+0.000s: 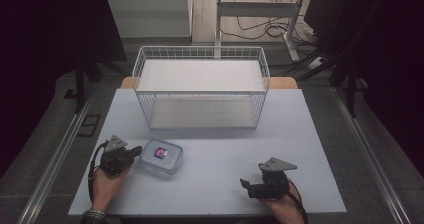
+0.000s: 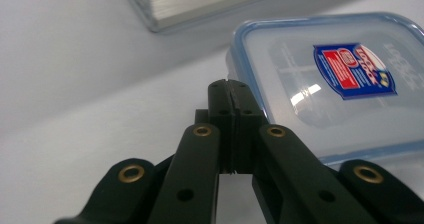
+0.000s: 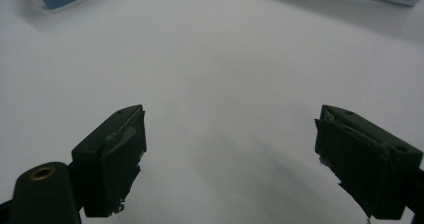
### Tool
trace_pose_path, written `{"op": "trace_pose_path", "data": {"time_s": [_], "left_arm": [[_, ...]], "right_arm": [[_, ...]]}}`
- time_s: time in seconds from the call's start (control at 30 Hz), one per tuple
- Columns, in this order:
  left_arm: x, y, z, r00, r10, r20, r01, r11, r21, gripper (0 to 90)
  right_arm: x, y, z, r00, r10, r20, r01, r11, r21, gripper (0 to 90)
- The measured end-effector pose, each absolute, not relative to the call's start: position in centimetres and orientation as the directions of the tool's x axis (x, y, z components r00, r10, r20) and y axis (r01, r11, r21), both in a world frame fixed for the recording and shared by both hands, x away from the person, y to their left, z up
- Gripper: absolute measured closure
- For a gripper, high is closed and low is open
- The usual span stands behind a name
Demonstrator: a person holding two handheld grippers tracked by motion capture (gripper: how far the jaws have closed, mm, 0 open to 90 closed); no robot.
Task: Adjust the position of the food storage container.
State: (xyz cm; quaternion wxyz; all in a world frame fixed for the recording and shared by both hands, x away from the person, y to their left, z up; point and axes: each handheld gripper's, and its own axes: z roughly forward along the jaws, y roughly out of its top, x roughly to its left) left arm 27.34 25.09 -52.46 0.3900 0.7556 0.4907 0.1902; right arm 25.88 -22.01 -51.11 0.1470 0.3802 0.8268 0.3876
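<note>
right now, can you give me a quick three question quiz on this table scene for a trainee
1. True or false: the left hand-held gripper has its jaws shut.
2. Which lies nearest the left hand-held gripper? A) wire basket B) lidded plastic container C) right hand-held gripper
3. Fill in: the right hand-held gripper's jaws stand ____ over the bare table.

Key: 1 true; 2 B; 3 open
</note>
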Motion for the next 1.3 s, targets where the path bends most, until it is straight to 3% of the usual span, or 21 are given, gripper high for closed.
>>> {"op": "trace_pose_path", "data": {"time_s": [0.4, 1.3], "left_arm": [[26.2, 20.7, -52.2, 0.549, 0.832, -0.084, 0.565, -0.295, 0.77, 90.0], [27.2, 14.2, -52.1, 0.667, 0.739, -0.096, 0.512, -0.36, 0.78, 89.7]], "right_arm": [[26.1, -22.2, -51.4, -0.666, 0.745, 0.036, 0.525, 0.434, 0.732, 14.8], [26.3, -22.3, -51.6, -0.675, 0.737, 0.013, 0.513, 0.457, 0.726, 15.1]]}}
